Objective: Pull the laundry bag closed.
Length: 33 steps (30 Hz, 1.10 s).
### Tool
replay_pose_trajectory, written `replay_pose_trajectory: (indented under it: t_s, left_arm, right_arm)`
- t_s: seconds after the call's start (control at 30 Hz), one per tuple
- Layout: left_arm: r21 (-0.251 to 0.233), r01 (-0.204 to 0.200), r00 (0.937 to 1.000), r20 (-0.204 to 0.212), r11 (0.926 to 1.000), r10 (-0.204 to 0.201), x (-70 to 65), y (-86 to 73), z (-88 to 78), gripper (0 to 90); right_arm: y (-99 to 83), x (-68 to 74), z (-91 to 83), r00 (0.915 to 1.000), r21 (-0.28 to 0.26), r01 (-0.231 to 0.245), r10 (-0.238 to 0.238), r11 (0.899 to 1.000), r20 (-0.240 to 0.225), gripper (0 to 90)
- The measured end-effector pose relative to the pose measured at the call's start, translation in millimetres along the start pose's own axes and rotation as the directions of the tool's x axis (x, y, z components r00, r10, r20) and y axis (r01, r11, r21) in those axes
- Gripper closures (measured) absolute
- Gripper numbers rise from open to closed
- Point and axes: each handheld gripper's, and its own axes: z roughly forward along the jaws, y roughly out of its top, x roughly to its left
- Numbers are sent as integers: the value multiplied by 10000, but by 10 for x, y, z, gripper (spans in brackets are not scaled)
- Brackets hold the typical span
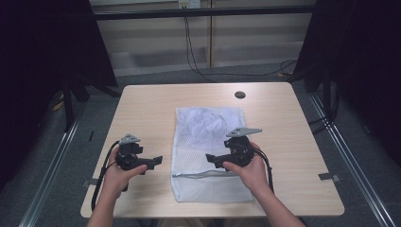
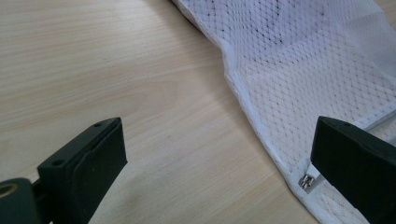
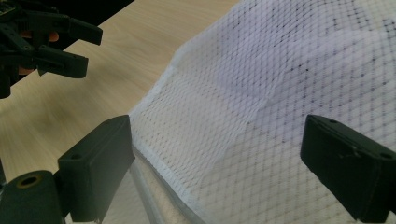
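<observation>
A white mesh laundry bag (image 1: 208,146) lies flat in the middle of the wooden table (image 1: 146,109), its zipper (image 1: 203,175) running across near the front end. My left gripper (image 1: 155,161) hovers over bare wood just left of the bag, open; its view shows the bag's edge (image 2: 299,70) and the metal zipper end (image 2: 307,182) by the right jaw. My right gripper (image 1: 211,160) is over the bag's front half, open, jaws spread above the mesh (image 3: 261,107). The left gripper (image 3: 46,44) appears at the upper left of the right gripper view.
A small dark round disc (image 1: 239,94) sits near the table's far edge. Cables (image 1: 194,52) hang behind the table. Black curtains stand at both sides. Metal rails (image 1: 350,156) run along the floor left and right.
</observation>
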Motion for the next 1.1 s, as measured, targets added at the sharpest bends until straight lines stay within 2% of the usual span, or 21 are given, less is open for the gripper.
replay_pose_trajectory:
  t_s: [0.23, 0.3, 0.5, 0.8, 1.1]
  left_arm:
    - [-63, -77, 10000, -29, 10000, 77, -1, 16, -12, 39]
    - [-176, 67, 10000, 45, 9998, -66, -2, 19, -15, 42]
    - [-267, 77, 10000, 30, 9996, -76, -2, 26, -38, 42]
    - [-179, 36, 9999, 116, 9998, -34, -9, 23, -25, 42]
    - [-183, 59, 9999, 123, 9998, -57, -6, 24, -38, 42]
  right_arm:
    - [8, 65, 88, 9999, 106, 5, -4, 9999, -122, 91]
    - [13, 96, 127, 9998, 156, 89, -86, 9998, -189, 91]
    - [15, 154, 186, 9997, 139, 176, -173, 9997, -177, 95]
    - [1, 251, 292, 9984, 410, 287, -266, 9987, -507, 169]
    - [-20, 331, 405, 9971, 394, 400, -373, 9984, -661, 226]
